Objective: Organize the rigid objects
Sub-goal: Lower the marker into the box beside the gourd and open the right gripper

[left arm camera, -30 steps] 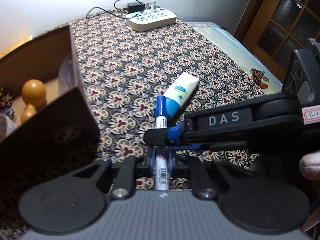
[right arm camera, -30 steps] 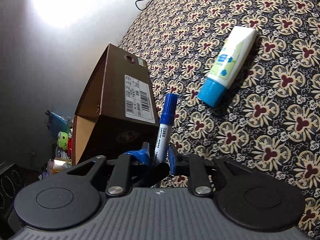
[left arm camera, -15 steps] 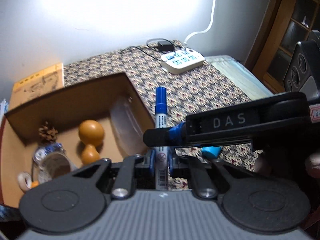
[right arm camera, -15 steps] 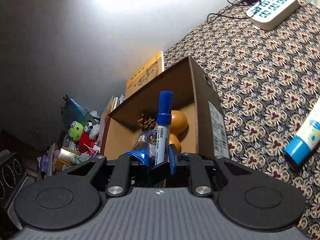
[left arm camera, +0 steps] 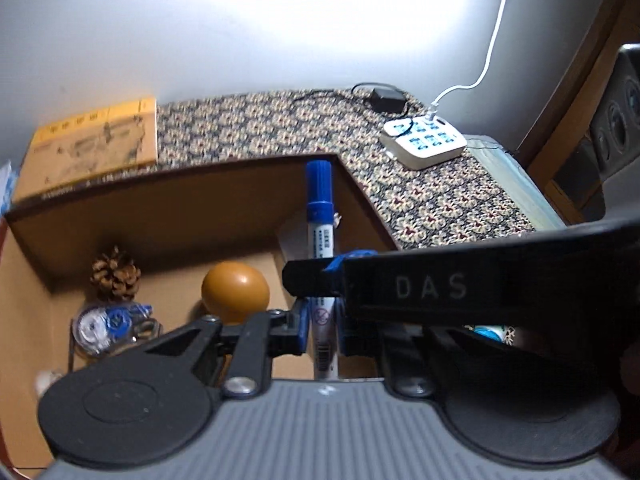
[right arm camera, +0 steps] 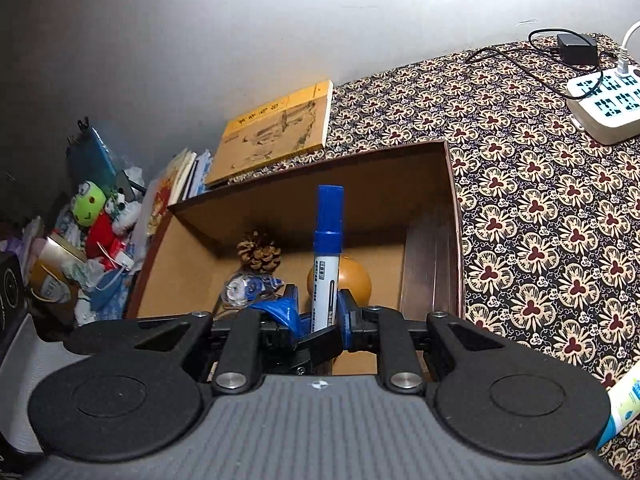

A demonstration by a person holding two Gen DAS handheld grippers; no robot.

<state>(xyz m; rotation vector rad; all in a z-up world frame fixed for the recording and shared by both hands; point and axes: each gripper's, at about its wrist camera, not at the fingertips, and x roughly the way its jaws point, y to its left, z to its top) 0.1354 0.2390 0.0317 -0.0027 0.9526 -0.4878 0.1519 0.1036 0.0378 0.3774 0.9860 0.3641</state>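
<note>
Two grippers, our left gripper [left arm camera: 322, 320] and right gripper [right arm camera: 318, 314], both pinch the blue-capped white plastic marker [right arm camera: 327, 256]; its long axis points forward over the open brown cardboard box [right arm camera: 400, 168].

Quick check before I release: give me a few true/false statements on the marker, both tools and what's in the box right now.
1. Both tools grip the marker. True: the right tool and the left tool each pinch its barrel.
2. The marker's cap is off. False: the blue cap is on.
3. The marker is held over the open box. True.
4. The box holds nothing yet. False: a pinecone, an orange ball and a tape dispenser lie inside.
5. The tube is already in the box. False: it lies outside, on the patterned cloth.
</note>
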